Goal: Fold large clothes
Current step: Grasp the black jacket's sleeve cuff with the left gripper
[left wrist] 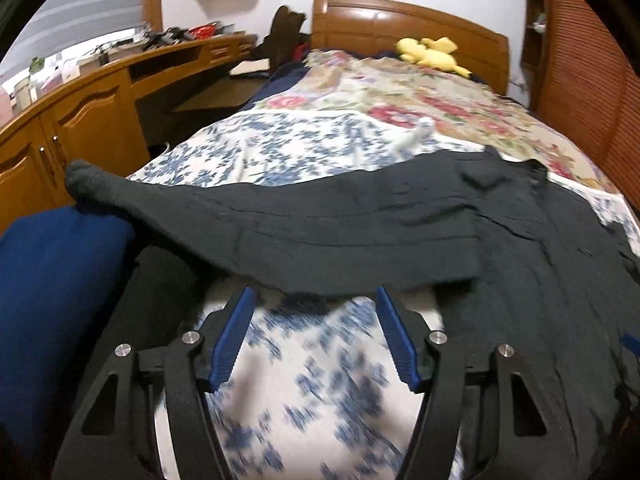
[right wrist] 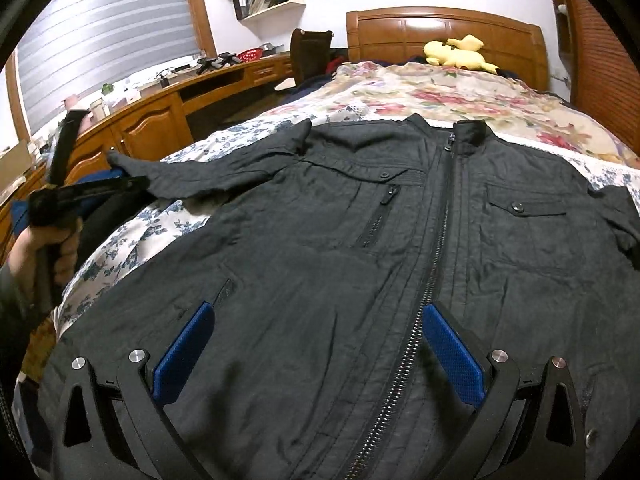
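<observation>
L gripper [left wrist: 316, 294] agape at jacket [left wrist: 360, 220] sleeve hem; R gripper [right wrist: 318, 312] wide, empty; zip only R view

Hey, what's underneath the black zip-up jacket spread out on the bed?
The black zip-up jacket lies front up on a white bedsheet with blue flowers, which shows around its sleeve. Whatever lies directly beneath the jacket's body is covered.
</observation>
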{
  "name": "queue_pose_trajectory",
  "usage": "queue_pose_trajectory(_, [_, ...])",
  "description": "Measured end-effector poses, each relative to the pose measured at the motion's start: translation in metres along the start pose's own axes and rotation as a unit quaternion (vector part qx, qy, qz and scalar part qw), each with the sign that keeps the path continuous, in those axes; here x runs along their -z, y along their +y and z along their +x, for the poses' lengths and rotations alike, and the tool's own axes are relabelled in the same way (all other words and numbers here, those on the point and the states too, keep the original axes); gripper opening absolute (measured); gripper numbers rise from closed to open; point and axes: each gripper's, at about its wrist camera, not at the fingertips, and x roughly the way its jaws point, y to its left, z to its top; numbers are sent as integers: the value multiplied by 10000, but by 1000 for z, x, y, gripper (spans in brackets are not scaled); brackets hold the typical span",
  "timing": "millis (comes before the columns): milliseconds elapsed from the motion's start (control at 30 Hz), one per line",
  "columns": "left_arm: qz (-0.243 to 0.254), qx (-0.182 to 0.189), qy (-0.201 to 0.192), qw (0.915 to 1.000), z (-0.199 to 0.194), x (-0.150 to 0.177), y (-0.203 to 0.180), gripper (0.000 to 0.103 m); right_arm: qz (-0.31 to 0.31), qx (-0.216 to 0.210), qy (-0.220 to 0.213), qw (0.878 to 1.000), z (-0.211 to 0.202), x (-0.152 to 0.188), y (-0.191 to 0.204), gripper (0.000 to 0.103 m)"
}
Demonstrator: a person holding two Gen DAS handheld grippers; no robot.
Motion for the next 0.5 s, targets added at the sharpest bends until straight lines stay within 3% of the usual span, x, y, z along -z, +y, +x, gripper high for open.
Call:
queue_pose_trajectory(200, [-311, -224, 229, 9990, 32, -8, 15, 65, -32, 14, 60, 10000, 11, -2, 5, 103])
queue_pose_trajectory(500, [-590, -193, 503, 9968, 61, -9, 19, 64, -173, -13, 60, 9998, 13, -3, 11, 103])
